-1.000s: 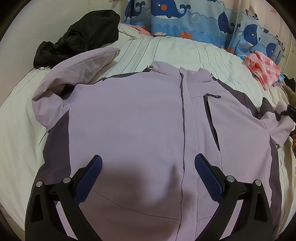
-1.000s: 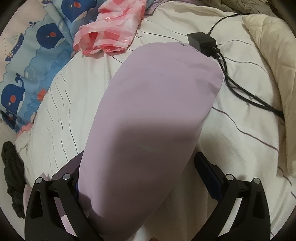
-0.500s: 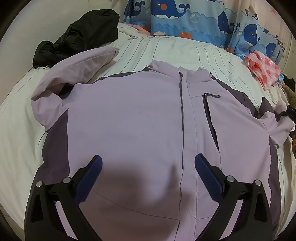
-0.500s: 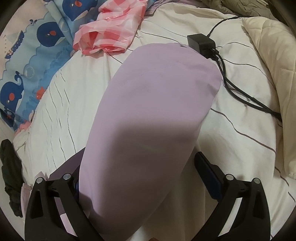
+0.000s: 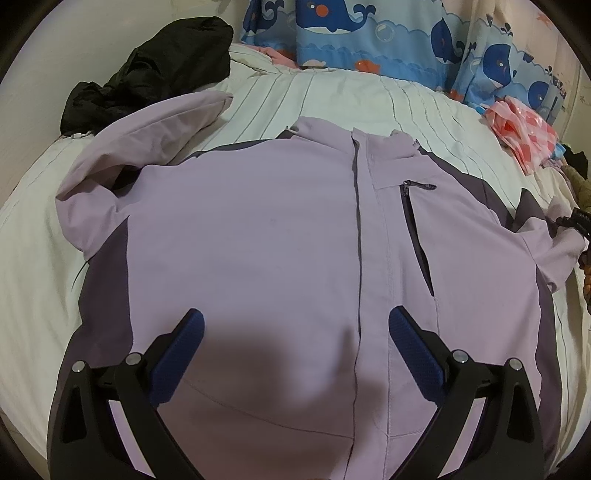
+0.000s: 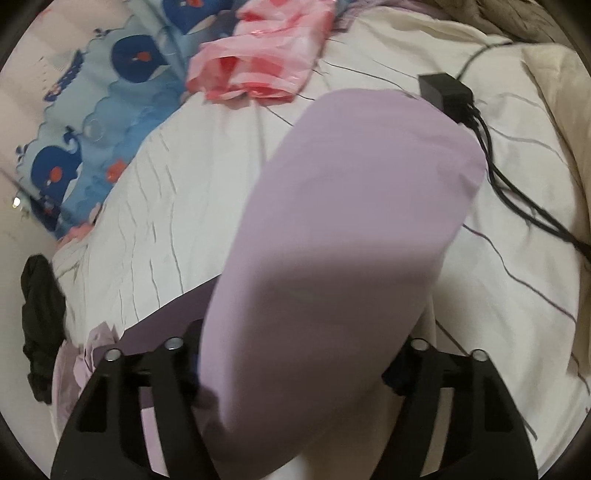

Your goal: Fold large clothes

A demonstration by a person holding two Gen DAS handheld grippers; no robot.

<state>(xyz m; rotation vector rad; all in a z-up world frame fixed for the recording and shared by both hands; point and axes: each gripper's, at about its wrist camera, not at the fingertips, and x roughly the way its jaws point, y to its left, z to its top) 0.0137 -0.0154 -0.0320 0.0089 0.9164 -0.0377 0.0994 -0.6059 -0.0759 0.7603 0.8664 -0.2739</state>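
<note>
A large lilac jacket with darker purple side panels lies front-up and zipped on the bed. Its left sleeve is folded up toward the pillow end. My left gripper is open and empty, hovering over the jacket's lower front. In the right wrist view the jacket's other sleeve stretches away from me, lying between the fingers of my right gripper. Those jaws stand wide apart around the sleeve; their blue pads are mostly hidden by the cloth.
A black garment lies at the bed's far left. A whale-print blue cloth and a pink plastic bag lie at the far side. A black charger with cables lies beside the sleeve end. A beige blanket is at right.
The right gripper has moved forward and tilted, so the sleeve now covers its pads and the view shows motion blur. The left gripper has barely moved.
</note>
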